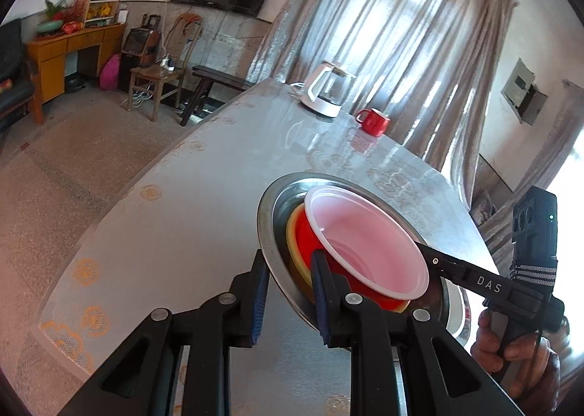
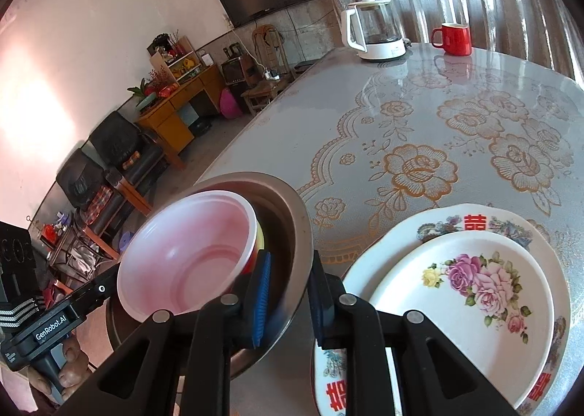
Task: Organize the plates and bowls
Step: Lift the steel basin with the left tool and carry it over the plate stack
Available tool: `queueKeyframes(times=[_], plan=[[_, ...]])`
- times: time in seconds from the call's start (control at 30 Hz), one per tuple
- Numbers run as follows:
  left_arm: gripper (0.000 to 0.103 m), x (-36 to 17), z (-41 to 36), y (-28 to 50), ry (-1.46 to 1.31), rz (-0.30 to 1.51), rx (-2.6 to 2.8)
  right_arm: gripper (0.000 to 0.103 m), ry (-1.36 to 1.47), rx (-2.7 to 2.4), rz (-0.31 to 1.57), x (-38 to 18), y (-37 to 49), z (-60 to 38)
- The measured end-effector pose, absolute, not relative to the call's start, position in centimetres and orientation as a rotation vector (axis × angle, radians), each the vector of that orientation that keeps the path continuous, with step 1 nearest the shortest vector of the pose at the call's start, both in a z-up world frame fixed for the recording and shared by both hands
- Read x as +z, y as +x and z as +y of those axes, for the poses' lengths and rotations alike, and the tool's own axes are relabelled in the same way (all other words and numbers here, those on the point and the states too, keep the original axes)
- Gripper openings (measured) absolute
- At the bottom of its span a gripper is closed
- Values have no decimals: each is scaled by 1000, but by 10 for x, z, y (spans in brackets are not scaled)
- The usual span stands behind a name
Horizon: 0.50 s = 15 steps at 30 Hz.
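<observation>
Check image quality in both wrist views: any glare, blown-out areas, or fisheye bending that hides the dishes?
Left wrist view: daylight through the curtains is bright, the far right edge is blown white, and the table edge curves strongly; the pink bowl stays sharp. Right wrist view: glare streaks the table near the kettle, a pink cast washes the wall, and the flowered plate is clear.

Glossy metal basin (image 2: 292,219); translucent plastic bowl (image 2: 189,251)

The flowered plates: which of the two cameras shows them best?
The right wrist view. There the smaller rose plate lies stacked on the larger plate, both patterns plain, beside the metal bowl. The left wrist view shows only a sliver of plate rim behind that bowl.
</observation>
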<state>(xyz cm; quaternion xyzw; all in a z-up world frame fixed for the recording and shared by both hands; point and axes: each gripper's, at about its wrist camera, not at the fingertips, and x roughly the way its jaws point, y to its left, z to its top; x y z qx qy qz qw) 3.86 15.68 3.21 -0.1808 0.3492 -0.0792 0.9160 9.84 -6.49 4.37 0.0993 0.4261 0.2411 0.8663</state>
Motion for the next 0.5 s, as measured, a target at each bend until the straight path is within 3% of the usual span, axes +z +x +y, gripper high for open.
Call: queueKeyframes(times=[0.5], plan=[[24,46,61,67,-257,755,-376,19,305,304,804,59,64,-170]])
